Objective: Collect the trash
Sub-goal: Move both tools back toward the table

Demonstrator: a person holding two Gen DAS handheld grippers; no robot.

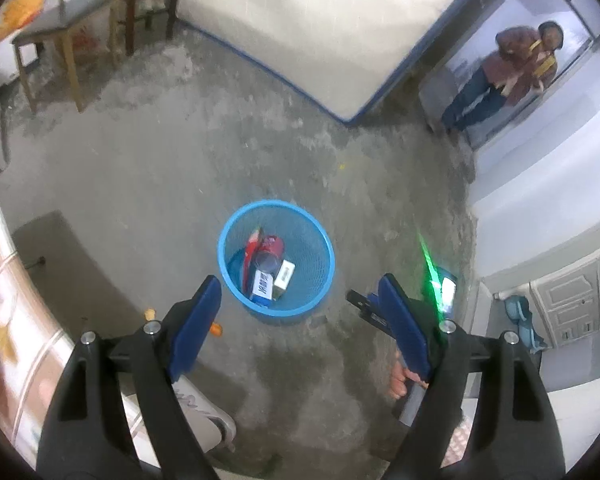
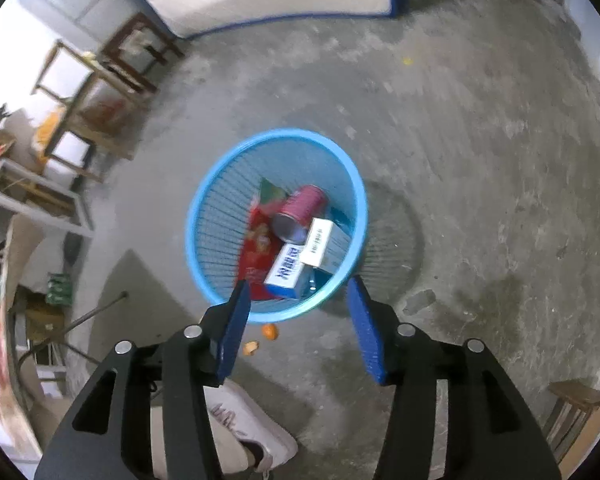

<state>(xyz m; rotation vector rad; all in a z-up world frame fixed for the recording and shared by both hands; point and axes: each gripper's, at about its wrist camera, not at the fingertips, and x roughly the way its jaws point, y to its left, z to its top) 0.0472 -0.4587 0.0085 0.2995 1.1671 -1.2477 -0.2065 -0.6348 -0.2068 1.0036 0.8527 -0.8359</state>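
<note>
A blue mesh waste basket (image 1: 320, 240) stands on the concrete floor and shows closer in the right wrist view (image 2: 216, 208). Inside lie a red can (image 2: 300, 210), two white and blue cartons (image 2: 286, 272) and a red wrapper (image 2: 258, 246). My left gripper (image 1: 300, 292) is open and empty, held above the floor just short of the basket. My right gripper (image 2: 298, 290) is open and empty over the basket's near rim. Orange peel bits (image 2: 270, 332) lie on the floor beside the basket. The right gripper (image 1: 380, 316) shows in the left wrist view, at the right.
A white mattress with blue edging (image 1: 300, 20) leans at the back. Wooden stools and tables (image 1: 60, 40) stand at the left. A person (image 1: 504, 72) stands in the far doorway. My white shoe (image 2: 252, 428) is below the grippers. A small wooden stool (image 2: 580, 400) stands at the right.
</note>
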